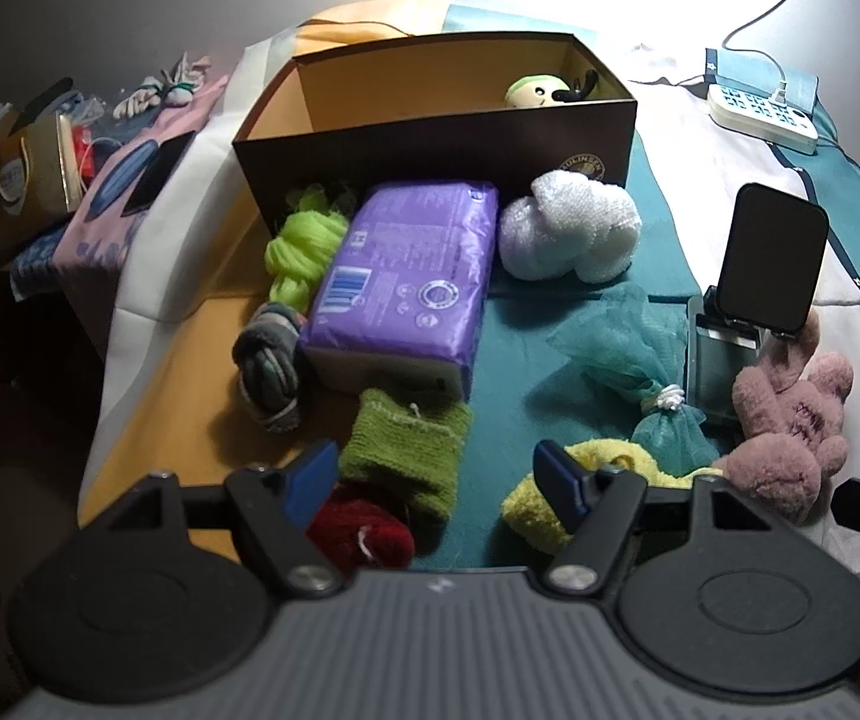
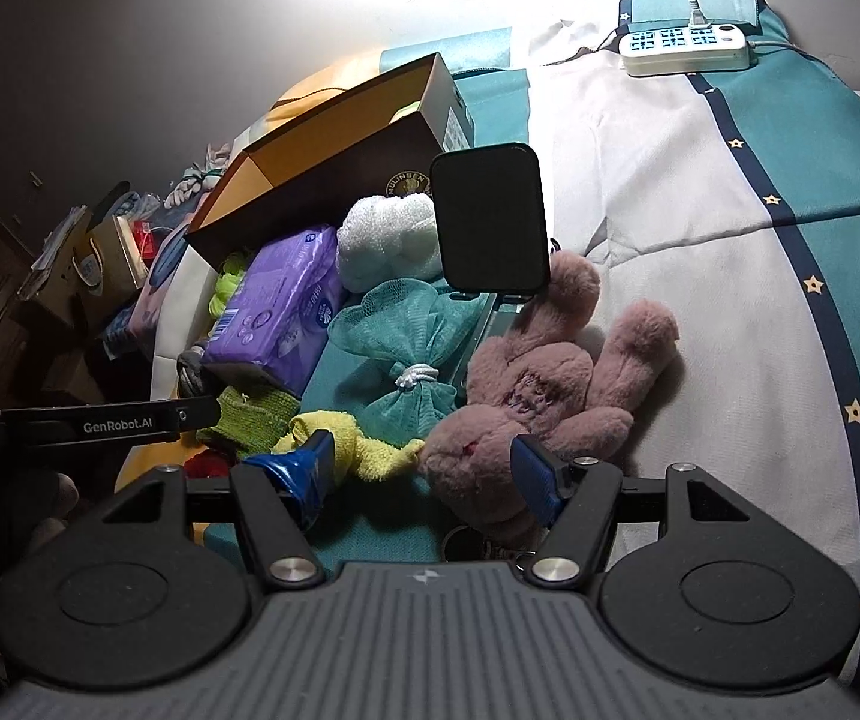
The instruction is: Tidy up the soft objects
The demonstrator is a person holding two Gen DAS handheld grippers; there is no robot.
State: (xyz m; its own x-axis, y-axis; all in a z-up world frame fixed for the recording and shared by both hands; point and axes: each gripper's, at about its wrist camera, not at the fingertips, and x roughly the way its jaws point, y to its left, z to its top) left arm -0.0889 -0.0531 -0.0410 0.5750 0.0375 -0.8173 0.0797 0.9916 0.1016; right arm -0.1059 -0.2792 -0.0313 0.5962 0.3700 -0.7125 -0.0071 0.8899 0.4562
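A brown cardboard box [image 1: 430, 138] stands open on the bed with a small pale-green plush toy [image 1: 532, 93] inside. In front of it lie a purple pack [image 1: 406, 282], lime yarn [image 1: 298, 252], a grey rolled sock [image 1: 268, 366], a white mesh puff [image 1: 568, 228] and a teal mesh puff [image 1: 628, 348]. My left gripper [image 1: 436, 468] is open above a green knitted cloth [image 1: 406, 450], between a dark red piece [image 1: 364, 531] and a yellow cloth [image 1: 550, 504]. My right gripper [image 2: 424, 456] is open, with the head of a pink plush rabbit [image 2: 550, 384] between its fingers.
A dark phone on a stand [image 2: 490, 216] rises just behind the rabbit. A white power strip [image 2: 682, 48] with a cable lies at the far end of the bed. Left of the bed, paper bags [image 1: 28, 180] and clutter crowd a lower surface.
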